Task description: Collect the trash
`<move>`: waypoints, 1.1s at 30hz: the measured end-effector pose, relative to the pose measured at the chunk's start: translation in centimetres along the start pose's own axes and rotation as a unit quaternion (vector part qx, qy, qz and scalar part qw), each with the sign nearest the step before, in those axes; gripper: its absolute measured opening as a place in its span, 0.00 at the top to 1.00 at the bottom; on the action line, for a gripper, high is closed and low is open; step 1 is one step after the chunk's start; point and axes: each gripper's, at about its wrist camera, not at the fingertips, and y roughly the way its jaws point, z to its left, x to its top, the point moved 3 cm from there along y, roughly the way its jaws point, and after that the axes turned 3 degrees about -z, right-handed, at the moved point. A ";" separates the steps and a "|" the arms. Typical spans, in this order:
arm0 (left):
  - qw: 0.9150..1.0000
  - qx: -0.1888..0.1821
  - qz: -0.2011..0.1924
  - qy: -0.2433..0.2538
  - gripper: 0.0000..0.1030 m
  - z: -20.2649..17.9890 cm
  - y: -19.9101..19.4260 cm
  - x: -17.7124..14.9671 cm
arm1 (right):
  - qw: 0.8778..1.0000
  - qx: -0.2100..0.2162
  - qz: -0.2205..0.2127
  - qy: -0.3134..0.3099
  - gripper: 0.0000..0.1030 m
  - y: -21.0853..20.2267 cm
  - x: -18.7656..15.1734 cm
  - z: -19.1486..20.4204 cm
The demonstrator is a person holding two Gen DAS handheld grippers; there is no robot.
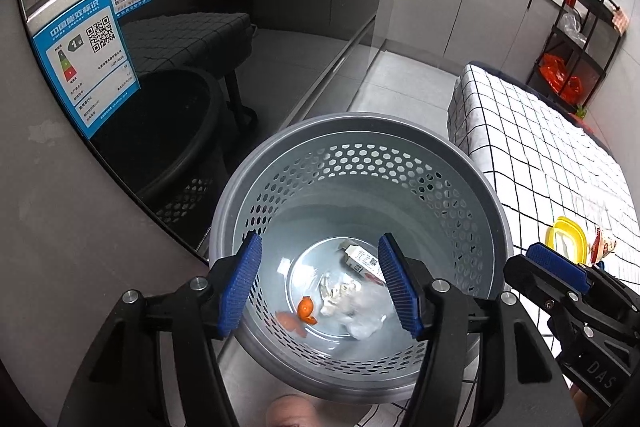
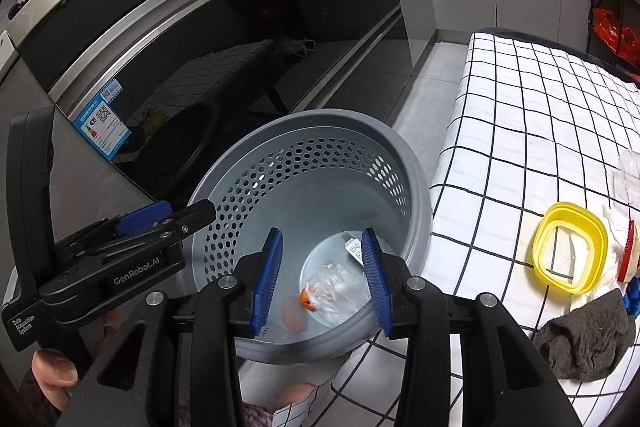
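Note:
A grey perforated trash bin (image 1: 360, 121) (image 2: 320, 115) stands on the floor between the oven and the table. On its bottom lie a crumpled clear plastic bottle (image 1: 354, 301) (image 2: 334, 285) with an orange cap (image 1: 306, 308), a small white carton (image 1: 360, 259) (image 2: 354, 247) and a piece of orange peel (image 2: 292, 313). My left gripper (image 1: 322, 281) hangs over the bin's mouth, open, with nothing between its blue pads. My right gripper (image 2: 322, 269) hovers beside it over the same bin, open too and narrower, also holding nothing.
To the right is a table with a black-and-white checked cloth (image 2: 520, 99). On it lie a yellow frame-shaped lid (image 2: 568, 247), a grey rag (image 2: 588, 339) and a red-and-white item (image 2: 630, 251). An oven's dark glass door (image 2: 240, 47) stands behind the bin. A black rack (image 1: 576, 43) is far right.

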 end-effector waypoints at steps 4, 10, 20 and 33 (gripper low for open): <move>1.000 -0.002 -0.003 0.002 0.42 -0.2 -0.1 0.0 | 1.000 -0.001 -0.002 0.002 0.62 -0.3 0.0 -0.1; 1.000 -0.005 -0.007 0.004 0.40 -0.4 -0.5 0.0 | 1.000 -0.004 -0.004 0.005 0.62 -0.7 -0.2 -0.4; 1.000 -0.009 -0.018 0.007 0.39 -0.7 -1.4 -0.1 | 1.000 -0.016 -0.011 0.016 0.59 -2.1 -0.8 -1.5; 0.999 -0.013 -0.035 0.024 0.32 -2.5 -3.0 -0.9 | 0.998 -0.041 -0.021 0.049 0.57 -5.8 -3.6 -5.3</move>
